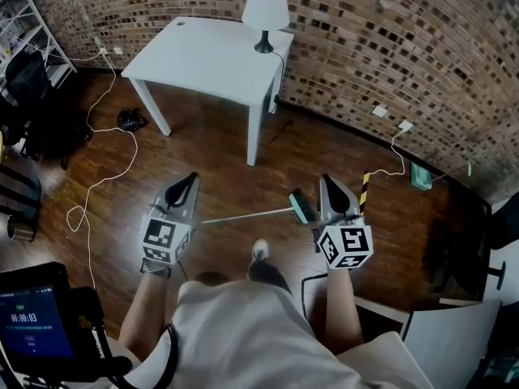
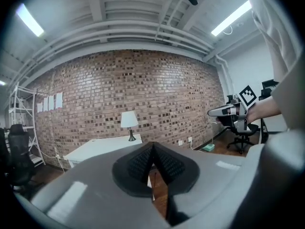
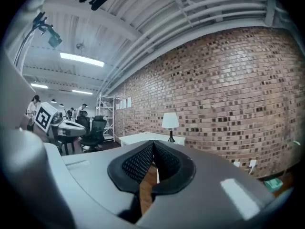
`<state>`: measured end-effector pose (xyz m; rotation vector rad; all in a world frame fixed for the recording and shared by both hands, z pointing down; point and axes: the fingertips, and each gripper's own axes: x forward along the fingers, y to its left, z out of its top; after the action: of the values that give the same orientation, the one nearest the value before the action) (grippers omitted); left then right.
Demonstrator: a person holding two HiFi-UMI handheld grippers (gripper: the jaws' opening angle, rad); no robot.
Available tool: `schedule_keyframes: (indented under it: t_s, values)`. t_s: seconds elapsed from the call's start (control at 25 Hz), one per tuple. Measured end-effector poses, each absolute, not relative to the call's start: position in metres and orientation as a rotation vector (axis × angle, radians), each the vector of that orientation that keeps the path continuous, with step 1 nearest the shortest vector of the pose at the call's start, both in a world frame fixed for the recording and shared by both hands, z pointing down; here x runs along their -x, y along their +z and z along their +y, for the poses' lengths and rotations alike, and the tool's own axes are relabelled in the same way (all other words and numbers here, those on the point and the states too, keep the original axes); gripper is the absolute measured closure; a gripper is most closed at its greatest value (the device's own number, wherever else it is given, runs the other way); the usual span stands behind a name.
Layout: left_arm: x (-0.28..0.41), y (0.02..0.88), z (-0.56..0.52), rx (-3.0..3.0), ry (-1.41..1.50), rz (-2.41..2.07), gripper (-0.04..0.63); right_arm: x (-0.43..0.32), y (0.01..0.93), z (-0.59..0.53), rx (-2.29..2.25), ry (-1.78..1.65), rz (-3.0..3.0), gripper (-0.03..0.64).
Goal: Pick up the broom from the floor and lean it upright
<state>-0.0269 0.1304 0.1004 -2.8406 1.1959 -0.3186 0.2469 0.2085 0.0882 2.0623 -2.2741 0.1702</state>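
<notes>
The broom (image 1: 268,212) lies flat on the wooden floor (image 1: 219,185), and only the head view shows it. Its thin handle points to the left and its teal head (image 1: 302,207) is at the right, close below the right gripper (image 1: 328,181). The person's shoe (image 1: 259,250) stands just behind the handle. The left gripper (image 1: 191,178) hovers above the floor near the free end of the handle. Neither gripper touches the broom.

Each gripper's own view looks almost level into the room. There, both pairs of jaws are pressed together at the tips and nothing is between them.

The left gripper view shows the other gripper at its right edge, before an office chair (image 2: 243,132). The right gripper view shows metal shelves (image 3: 107,113) and some people far back.

All three views show the white table (image 1: 203,55) with the lamp (image 1: 266,10) against the brick wall (image 1: 389,47). A white cable (image 1: 122,148) runs over the floor at the left in the head view.
</notes>
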Motion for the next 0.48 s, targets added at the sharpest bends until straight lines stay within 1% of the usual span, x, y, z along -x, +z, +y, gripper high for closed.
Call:
schedule_keyframes:
  t_s: [0.16,0.48]
  values:
    - [-0.002,0.092,0.096,2.815,-0.318,1.206,0.595,-0.278,0.079,0.165,-2.057,0.153,-2.291,0.603]
    - [-0.006,0.114,0.055,2.850,-0.376,1.222,0.595,-0.296,0.095,0.126,-2.068,0.223,-2.268,0.603]
